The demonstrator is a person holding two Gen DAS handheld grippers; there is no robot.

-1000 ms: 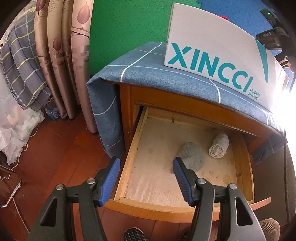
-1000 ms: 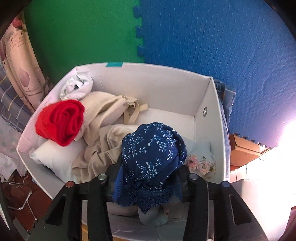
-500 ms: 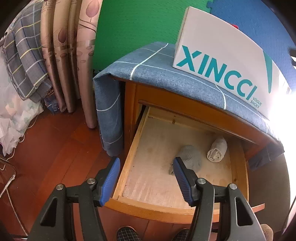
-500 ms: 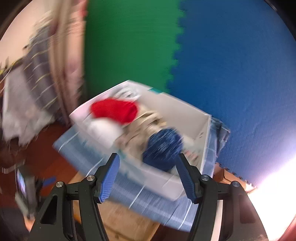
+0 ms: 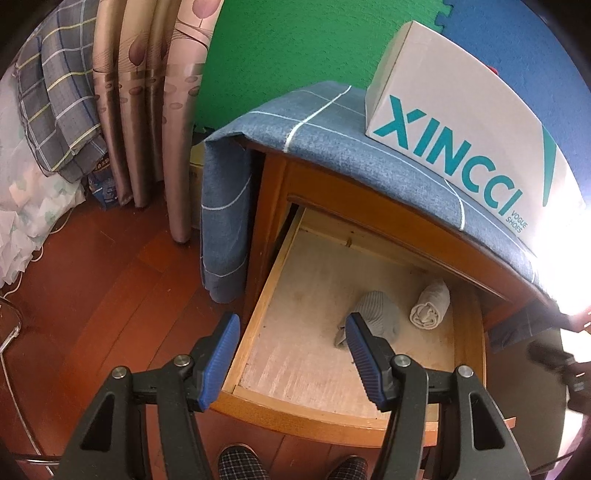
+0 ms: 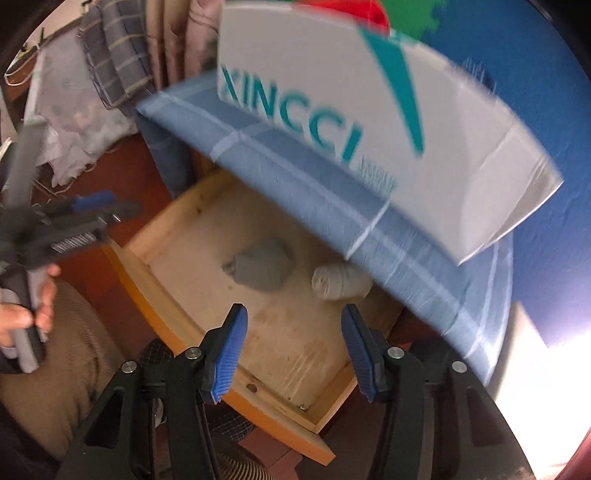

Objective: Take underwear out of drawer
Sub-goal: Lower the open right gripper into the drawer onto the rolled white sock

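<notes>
The wooden drawer (image 5: 255, 317) stands pulled open under a nightstand. A grey folded underwear (image 5: 376, 321) and a beige rolled one (image 5: 430, 308) lie on its floor at the back right. Both also show in the right wrist view, grey (image 6: 262, 264) and beige (image 6: 340, 282). My left gripper (image 5: 291, 354) is open and empty above the drawer's front left corner. My right gripper (image 6: 293, 350) is open and empty above the drawer's front, short of the two pieces. The left gripper also shows at the left of the right wrist view (image 6: 77, 221), held by a hand.
A white XINCCI shoe box (image 5: 461, 122) sits on the blue cloth (image 5: 332, 129) covering the nightstand; red fabric (image 6: 354, 9) peeks over its rim. Curtains (image 5: 147, 110) and bedding (image 5: 37, 129) stand left. Red wooden floor (image 5: 92, 295) lies left of the drawer. Slippered feet (image 5: 240, 465) are below.
My right gripper let go of the dark blue floral underwear into the box, opened, and swung down over the drawer. My left gripper drifted slightly left and back, staying open.
</notes>
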